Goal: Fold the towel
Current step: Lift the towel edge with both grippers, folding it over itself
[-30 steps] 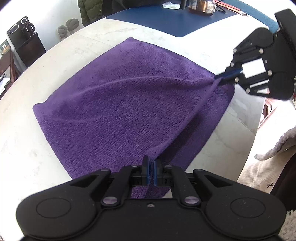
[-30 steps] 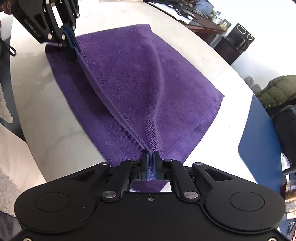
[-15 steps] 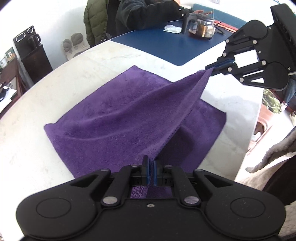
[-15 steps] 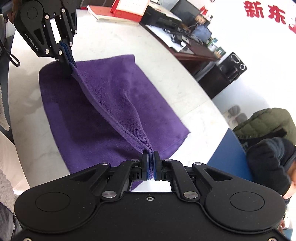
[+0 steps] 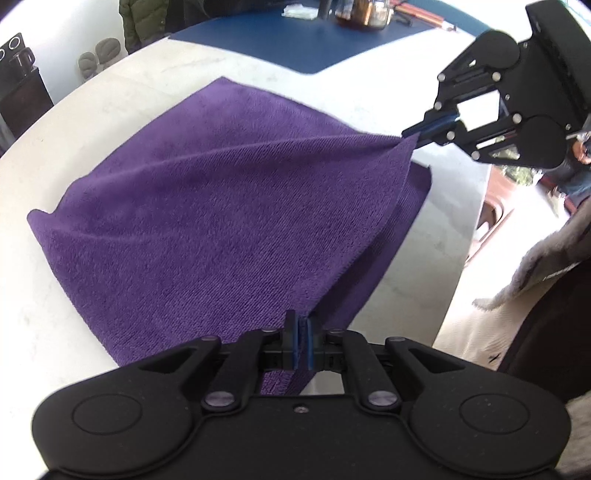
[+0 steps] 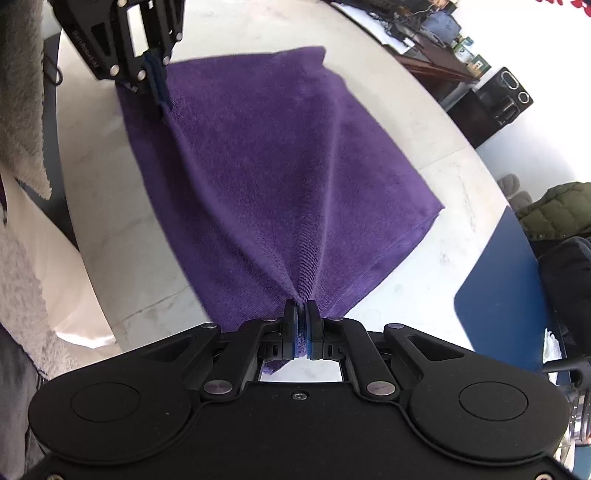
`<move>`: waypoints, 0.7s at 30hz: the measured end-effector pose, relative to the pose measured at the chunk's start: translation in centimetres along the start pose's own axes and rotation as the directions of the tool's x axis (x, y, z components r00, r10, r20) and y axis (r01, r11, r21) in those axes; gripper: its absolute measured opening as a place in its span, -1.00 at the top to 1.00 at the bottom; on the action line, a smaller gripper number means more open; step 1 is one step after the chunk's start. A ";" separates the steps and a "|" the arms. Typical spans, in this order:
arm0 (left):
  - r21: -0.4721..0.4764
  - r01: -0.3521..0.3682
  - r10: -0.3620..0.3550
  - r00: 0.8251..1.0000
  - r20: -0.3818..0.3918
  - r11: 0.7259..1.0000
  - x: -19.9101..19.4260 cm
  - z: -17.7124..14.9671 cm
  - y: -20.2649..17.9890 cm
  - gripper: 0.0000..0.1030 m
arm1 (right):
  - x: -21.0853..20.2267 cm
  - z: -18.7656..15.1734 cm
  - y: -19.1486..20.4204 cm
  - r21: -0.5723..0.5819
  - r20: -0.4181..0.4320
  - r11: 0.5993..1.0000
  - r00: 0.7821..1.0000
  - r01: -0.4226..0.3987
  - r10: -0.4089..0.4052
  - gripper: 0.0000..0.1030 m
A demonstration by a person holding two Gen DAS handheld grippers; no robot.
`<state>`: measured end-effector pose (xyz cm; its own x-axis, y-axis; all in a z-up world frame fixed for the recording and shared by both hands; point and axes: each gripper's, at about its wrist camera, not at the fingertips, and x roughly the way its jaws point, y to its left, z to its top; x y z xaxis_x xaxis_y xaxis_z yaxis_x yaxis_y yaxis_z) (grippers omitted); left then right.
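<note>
A purple towel (image 5: 229,206) lies on the white marble table (image 5: 110,122), with its near edge lifted and drawn over the rest. My left gripper (image 5: 303,325) is shut on one corner of that lifted edge. My right gripper (image 5: 415,134) is shut on the other corner, at the right of the left wrist view. In the right wrist view the towel (image 6: 280,177) fans out from my right gripper (image 6: 302,314), and the left gripper (image 6: 157,86) pinches the far corner at top left. A lower layer of towel shows under the lifted edge.
A blue mat (image 5: 295,40) with a glass teapot (image 5: 362,14) lies at the table's far side. A person in a dark and green jacket (image 6: 561,221) sits by the table. A pale fleece sleeve (image 5: 535,269) hangs near the table edge at right.
The lifted edge rose high half a second ago and has now come down lower and further over the towel. Both grippers stay shut on their corners.
</note>
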<state>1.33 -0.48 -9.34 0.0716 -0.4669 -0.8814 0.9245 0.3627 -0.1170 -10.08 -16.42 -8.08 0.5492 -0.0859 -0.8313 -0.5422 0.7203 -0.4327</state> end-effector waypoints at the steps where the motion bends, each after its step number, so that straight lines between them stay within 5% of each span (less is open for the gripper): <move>1: -0.003 0.006 -0.006 1.000 -0.012 1.000 0.5 -0.2 0.0 0.91 | 0.3 -0.1 0.1 0.000 -0.005 1.000 1.000 -0.003 0.003 0.93; 11: -0.007 0.035 -0.036 0.998 -0.049 0.999 2.0 -1.2 0.3 0.91 | 1.1 -1.4 1.7 -0.025 -0.067 0.997 0.995 -0.071 0.070 0.93; 21: -0.016 0.033 -0.033 0.999 -0.036 0.999 2.0 -1.6 0.5 0.90 | -1.9 1.0 0.9 -0.051 -0.031 0.997 0.998 -0.064 0.063 0.93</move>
<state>1.32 0.08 -11.93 0.0274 -0.4498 -0.8927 0.9201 0.3604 -0.1534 -10.98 -14.86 -6.53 0.4940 -0.0622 -0.8672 -0.6078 0.6886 -0.3956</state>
